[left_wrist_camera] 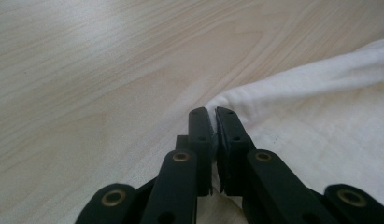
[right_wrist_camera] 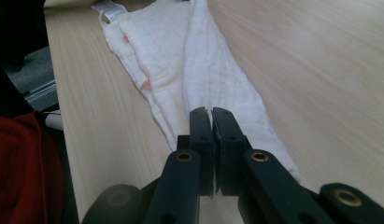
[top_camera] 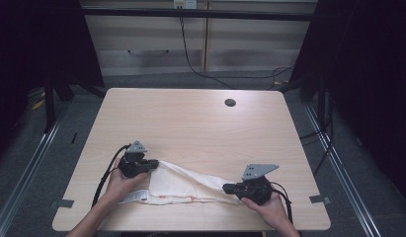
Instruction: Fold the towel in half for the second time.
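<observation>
A white cloth (top_camera: pixel 185 185) lies folded in a long strip on the near part of the wooden table (top_camera: pixel 190 118), with a label (top_camera: pixel 134 196) at its left end. My left gripper (top_camera: pixel 153 165) is at the strip's upper left corner. In the left gripper view its jaws (left_wrist_camera: pixel 212 112) are pressed together with the corner of the cloth (left_wrist_camera: pixel 320 107) pinched between them. My right gripper (top_camera: pixel 225 187) is at the strip's narrow right end. In the right gripper view it (right_wrist_camera: pixel 211 112) is shut on that end of the cloth (right_wrist_camera: pixel 189 60), which runs away toward the label (right_wrist_camera: pixel 109 8).
A round cable hole (top_camera: pixel 230 102) sits near the table's far edge. Bare tabletop stretches beyond the cloth. A red garment (right_wrist_camera: pixel 17 172) on the person shows at the table's near edge. Cables (top_camera: pixel 190 59) trail on the floor behind the table.
</observation>
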Action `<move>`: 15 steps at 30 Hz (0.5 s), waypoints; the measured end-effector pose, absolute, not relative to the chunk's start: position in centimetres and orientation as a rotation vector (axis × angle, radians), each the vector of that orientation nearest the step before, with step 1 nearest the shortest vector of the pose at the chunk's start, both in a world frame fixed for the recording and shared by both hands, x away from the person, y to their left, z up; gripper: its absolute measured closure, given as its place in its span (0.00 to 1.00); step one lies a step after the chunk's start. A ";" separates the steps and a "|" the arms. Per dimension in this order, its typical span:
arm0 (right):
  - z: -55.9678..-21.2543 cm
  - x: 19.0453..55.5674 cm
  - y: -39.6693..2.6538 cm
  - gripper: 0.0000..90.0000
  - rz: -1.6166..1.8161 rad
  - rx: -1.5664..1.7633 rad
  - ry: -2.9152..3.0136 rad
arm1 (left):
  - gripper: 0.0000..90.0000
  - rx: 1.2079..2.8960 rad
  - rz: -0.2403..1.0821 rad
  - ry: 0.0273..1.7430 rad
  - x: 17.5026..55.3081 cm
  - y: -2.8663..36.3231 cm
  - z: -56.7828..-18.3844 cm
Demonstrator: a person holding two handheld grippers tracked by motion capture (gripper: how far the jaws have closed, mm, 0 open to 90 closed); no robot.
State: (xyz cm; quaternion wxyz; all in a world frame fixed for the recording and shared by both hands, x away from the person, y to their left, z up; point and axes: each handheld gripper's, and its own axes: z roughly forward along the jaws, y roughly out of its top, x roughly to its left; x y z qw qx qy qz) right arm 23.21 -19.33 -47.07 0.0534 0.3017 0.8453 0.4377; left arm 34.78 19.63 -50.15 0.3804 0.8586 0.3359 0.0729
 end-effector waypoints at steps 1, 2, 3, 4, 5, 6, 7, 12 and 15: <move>-47.3 23.1 -19.3 0.98 1.334 0.922 2.576 | 0.95 2.191 0.187 0.860 34.8 19.6 -50.2; -47.7 23.0 -19.1 0.98 1.320 0.924 2.605 | 0.95 2.183 0.187 0.867 34.7 19.5 -50.2; -48.0 22.9 -18.9 0.98 1.312 0.916 2.627 | 0.95 2.183 0.187 0.867 34.7 19.5 -50.2; -48.0 22.9 -18.9 0.98 1.312 0.916 2.627 | 0.95 2.186 0.190 0.866 34.7 19.5 -50.1; -48.2 22.8 -18.6 0.98 1.296 0.904 2.651 | 0.95 2.187 0.190 0.868 34.7 19.5 -50.1; -48.4 22.8 -18.3 0.98 1.277 0.886 2.677 | 0.95 2.184 0.187 0.866 34.7 19.5 -50.2; -48.6 22.8 -18.1 0.98 1.267 0.880 2.697 | 0.95 2.184 0.188 0.867 34.8 19.5 -50.2; -49.4 23.2 -17.7 0.98 1.226 0.915 2.758 | 0.95 2.194 0.175 0.873 34.9 19.5 -50.1; -49.5 23.4 -17.7 0.98 1.220 0.927 2.756 | 0.95 2.191 0.176 0.871 35.0 19.5 -50.1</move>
